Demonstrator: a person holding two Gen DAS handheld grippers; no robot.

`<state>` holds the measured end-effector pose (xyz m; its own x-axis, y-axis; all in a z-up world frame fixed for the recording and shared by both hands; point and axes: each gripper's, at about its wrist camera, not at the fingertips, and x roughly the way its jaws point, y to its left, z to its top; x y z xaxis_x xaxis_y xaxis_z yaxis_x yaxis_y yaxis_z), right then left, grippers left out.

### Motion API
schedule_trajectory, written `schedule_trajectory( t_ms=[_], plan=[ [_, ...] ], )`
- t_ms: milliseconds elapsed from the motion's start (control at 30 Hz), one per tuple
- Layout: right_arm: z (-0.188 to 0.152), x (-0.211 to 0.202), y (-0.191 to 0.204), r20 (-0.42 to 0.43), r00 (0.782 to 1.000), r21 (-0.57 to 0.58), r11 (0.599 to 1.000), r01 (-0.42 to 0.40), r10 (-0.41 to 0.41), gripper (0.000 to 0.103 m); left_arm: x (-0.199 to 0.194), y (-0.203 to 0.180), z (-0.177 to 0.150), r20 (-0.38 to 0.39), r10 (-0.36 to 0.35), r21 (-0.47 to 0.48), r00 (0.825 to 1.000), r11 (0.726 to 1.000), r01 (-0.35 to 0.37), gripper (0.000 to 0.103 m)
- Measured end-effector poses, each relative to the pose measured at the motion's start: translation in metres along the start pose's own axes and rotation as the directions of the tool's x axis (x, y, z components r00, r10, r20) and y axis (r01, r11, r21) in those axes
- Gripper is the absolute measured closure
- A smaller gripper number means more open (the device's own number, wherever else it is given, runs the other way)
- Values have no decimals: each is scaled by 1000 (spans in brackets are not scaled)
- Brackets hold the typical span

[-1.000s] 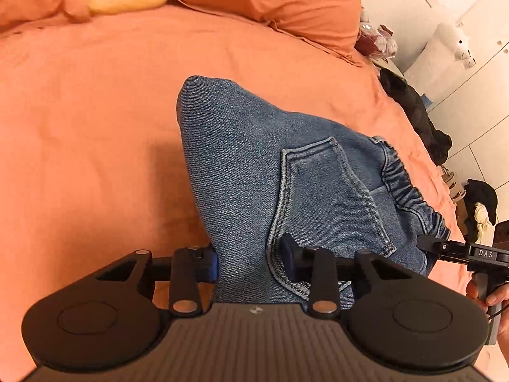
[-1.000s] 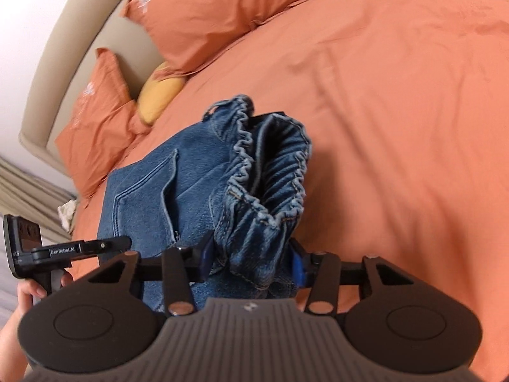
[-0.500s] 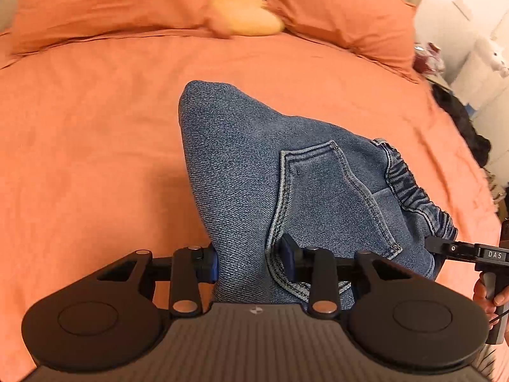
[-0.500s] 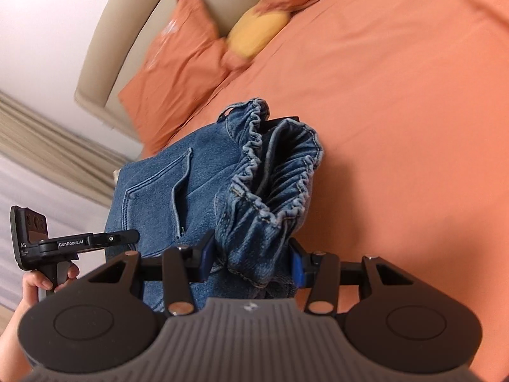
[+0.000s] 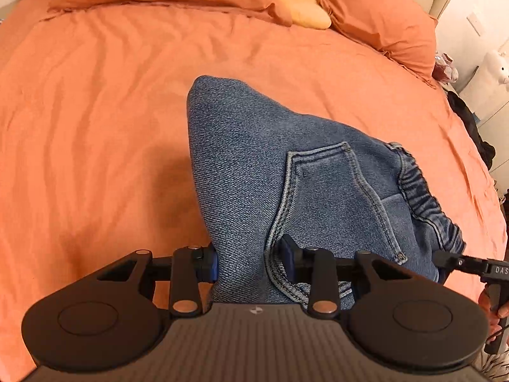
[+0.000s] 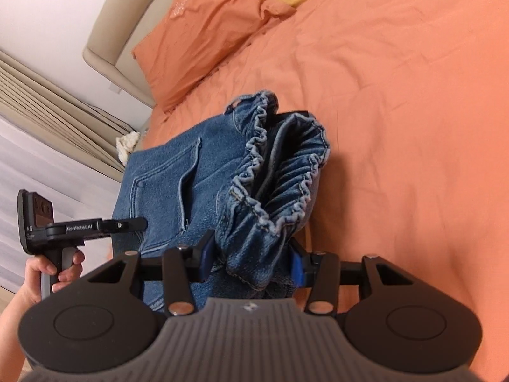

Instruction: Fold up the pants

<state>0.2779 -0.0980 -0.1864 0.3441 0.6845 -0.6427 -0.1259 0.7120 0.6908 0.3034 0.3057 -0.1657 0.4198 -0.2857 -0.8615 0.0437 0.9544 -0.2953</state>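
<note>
Currently both tools are clamped on the blue denim pants with elastic waistband (image 5: 286, 172). Left tool (image 5: 248, 259) pinches the fabric edge just beside the back pocket (image 5: 324, 197); right tool (image 6: 251, 254) pinches the bunched gathered waistband (image 6: 280, 172). Pants are held up off the orange bedsheet (image 5: 95, 111), draped forward from both grips, apparently already doubled leg over leg, since the pocket side faces out and a rounded fold shows at the far end.

Progress, my read: lengthwise fold done, the cross fold is still left. Cannot see the leg ends, so how many layers are stacked is unclear. The waistband is scrunched and needs flattening before it goes down.

Surface: the bed is soft and wrinkled, with plenty of bare sheet ahead of the pants.

Room: orange pillows (image 5: 375, 16) and a yellow cushion (image 5: 299, 9) at the beige padded headboard (image 6: 127, 38), pale curtains (image 6: 47, 111) on one side, dark clothes (image 5: 470, 124) and a white plush toy (image 5: 496, 67) on the other.
</note>
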Motion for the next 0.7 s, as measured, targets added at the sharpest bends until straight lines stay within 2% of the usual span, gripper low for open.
schedule_trajectory(
  t_ms=[133, 200, 267, 333, 400, 500, 600, 700],
  plan=[
    [-6, 13, -3, -29, 998, -16, 998, 61, -61, 58, 26, 2, -2, -38, 22, 36, 999, 999, -20, 61],
    [-4, 18, -2, -37, 996, -20, 996, 81, -82, 55, 32, 4, 0, -40, 14, 15, 999, 1000, -13, 59],
    [-2, 21, -4, -50, 994, -3, 995, 97, -97, 51, 35, 2, 1, -42, 20, 12, 999, 1000, -19, 53],
    [1, 23, 0, -57, 991, -14, 993, 118, -118, 45, 33, -2, 0, -38, 50, 35, 998, 998, -49, 46],
    [4, 19, 7, -49, 988, -53, 988, 142, -144, 40, 28, -10, 0, -28, 94, 52, 995, 994, -92, 44],
    [2, -1, 18, -4, 979, -182, 963, 201, -205, 35, 9, -19, 3, -5, 134, 62, 991, 989, -134, 37],
    [1, -22, 36, 43, 971, -285, 928, 238, -236, 31, -29, -33, 7, 81, 158, 71, 984, 984, -164, 34],
    [-2, -53, 55, 113, 969, -390, 887, 248, -222, 27, -78, -51, 11, 179, 185, 84, 966, 976, -203, 31]
  ],
)
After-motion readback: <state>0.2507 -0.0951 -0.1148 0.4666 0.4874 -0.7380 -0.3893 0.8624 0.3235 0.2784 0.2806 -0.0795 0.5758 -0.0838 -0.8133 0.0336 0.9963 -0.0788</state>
